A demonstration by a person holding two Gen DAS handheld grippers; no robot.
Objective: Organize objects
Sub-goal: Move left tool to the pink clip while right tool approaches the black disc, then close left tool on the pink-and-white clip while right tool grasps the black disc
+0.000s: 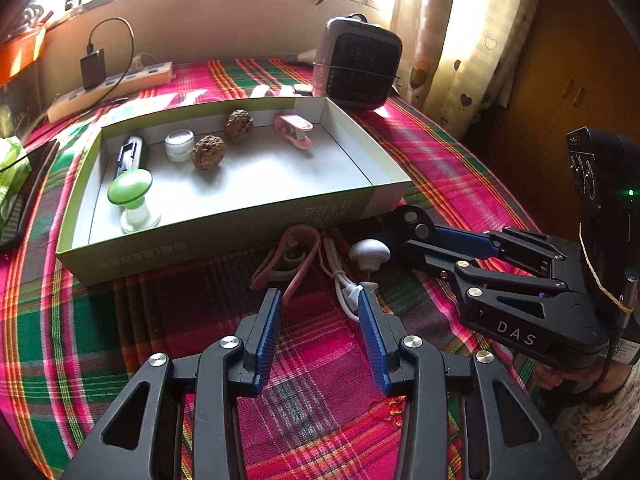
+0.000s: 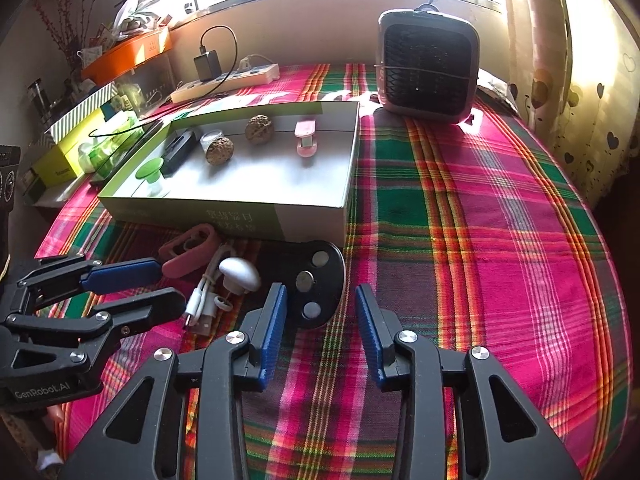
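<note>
Shallow open cardboard box (image 1: 224, 236), green outside and white inside, on a surface covered by a pink, green and red plaid cloth (image 1: 328, 360). Inside the box, from its left end: green-capped mushroom-shaped item (image 1: 130, 192), black oblong device (image 1: 130, 154) behind it, small white jar (image 1: 180, 145), two walnuts (image 1: 208, 152), pink clip (image 1: 294, 130) at the far right end. In front of the box's near wall, on the cloth: pink strap-like item (image 1: 294, 258), coiled white cable (image 1: 340, 280), white mushroom-shaped knob (image 1: 369, 254), black oval piece with three metal discs (image 2: 316, 284). Left gripper (image 1: 320, 312) in front of the box, blue-padded fingers wide apart and empty, tips beside the pink item and the cable. Right gripper (image 2: 321, 306) in front of the box's right corner, fingers parted, holding nothing, left tip just beside the black piece. Behind the box: white power strip (image 1: 112, 86) to the left, small grey heater (image 1: 358, 64) to the right.
</note>
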